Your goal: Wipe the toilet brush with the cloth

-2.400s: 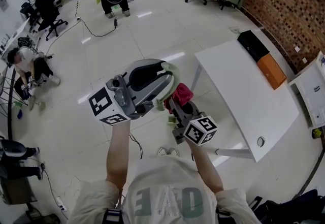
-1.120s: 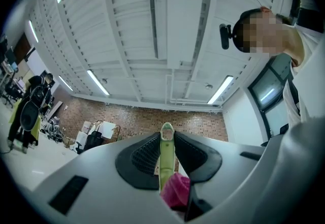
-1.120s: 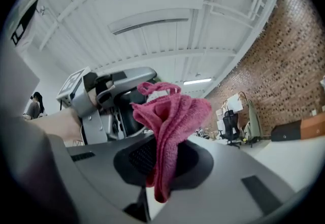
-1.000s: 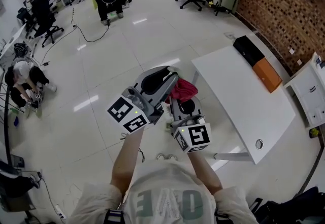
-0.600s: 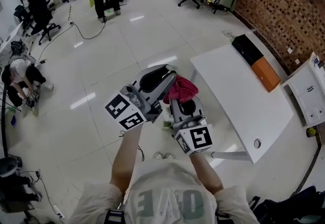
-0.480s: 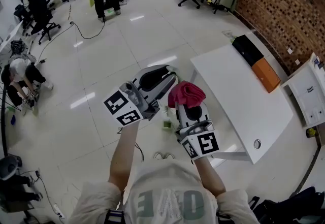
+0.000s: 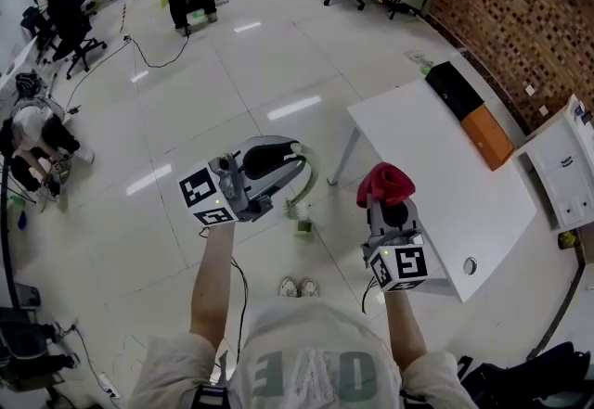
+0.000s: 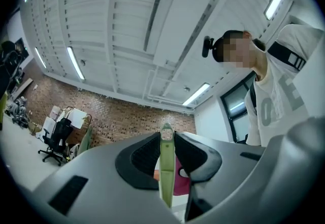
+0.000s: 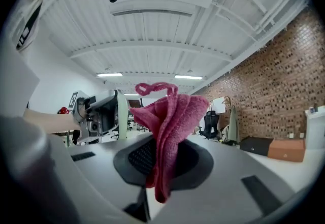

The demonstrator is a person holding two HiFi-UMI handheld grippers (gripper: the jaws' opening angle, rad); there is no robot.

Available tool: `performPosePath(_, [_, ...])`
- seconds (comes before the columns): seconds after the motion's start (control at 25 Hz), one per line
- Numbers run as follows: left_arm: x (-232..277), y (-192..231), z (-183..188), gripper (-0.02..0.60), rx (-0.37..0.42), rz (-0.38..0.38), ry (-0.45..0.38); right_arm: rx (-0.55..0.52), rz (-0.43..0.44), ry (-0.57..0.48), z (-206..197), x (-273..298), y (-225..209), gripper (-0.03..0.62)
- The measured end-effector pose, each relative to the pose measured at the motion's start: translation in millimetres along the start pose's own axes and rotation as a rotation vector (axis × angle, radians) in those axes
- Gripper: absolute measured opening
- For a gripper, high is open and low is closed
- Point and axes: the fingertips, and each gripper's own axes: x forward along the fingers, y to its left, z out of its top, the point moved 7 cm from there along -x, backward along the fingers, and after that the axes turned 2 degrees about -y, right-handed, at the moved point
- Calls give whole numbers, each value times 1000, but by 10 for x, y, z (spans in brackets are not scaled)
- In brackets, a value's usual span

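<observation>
Glossy white floor (image 7: 232, 73) spreads below you, with a brick wall (image 7: 520, 8) on the right. Your white worktop (image 7: 445, 166) carries 2 boxes, 1 black (image 7: 457, 83) and 1 orange (image 7: 489, 134). Your left tool (image 7: 293, 159) pinches the green toilet brush (image 8: 165, 167) by its handle, above the floor. Your right tool (image 7: 390, 205), well apart, pinches the pink cloth (image 7: 386, 181) near the worktop's edge.

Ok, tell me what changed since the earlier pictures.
The right gripper, shut on the pink cloth, swung right toward the white table, off the green toilet brush; cloth and brush are now apart. The left gripper lowered a little. Unchanged: both grips, left on the brush.
</observation>
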Motion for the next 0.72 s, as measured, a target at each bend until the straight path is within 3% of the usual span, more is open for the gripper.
performPosePath(0.32, [103, 149, -220, 95, -25, -28, 1, 53, 25, 119, -438, 29, -147, 32])
performPosePath(0.72, [291, 359, -406, 95, -68, -69, -47, 129, -2, 177, -810, 169, -503, 31])
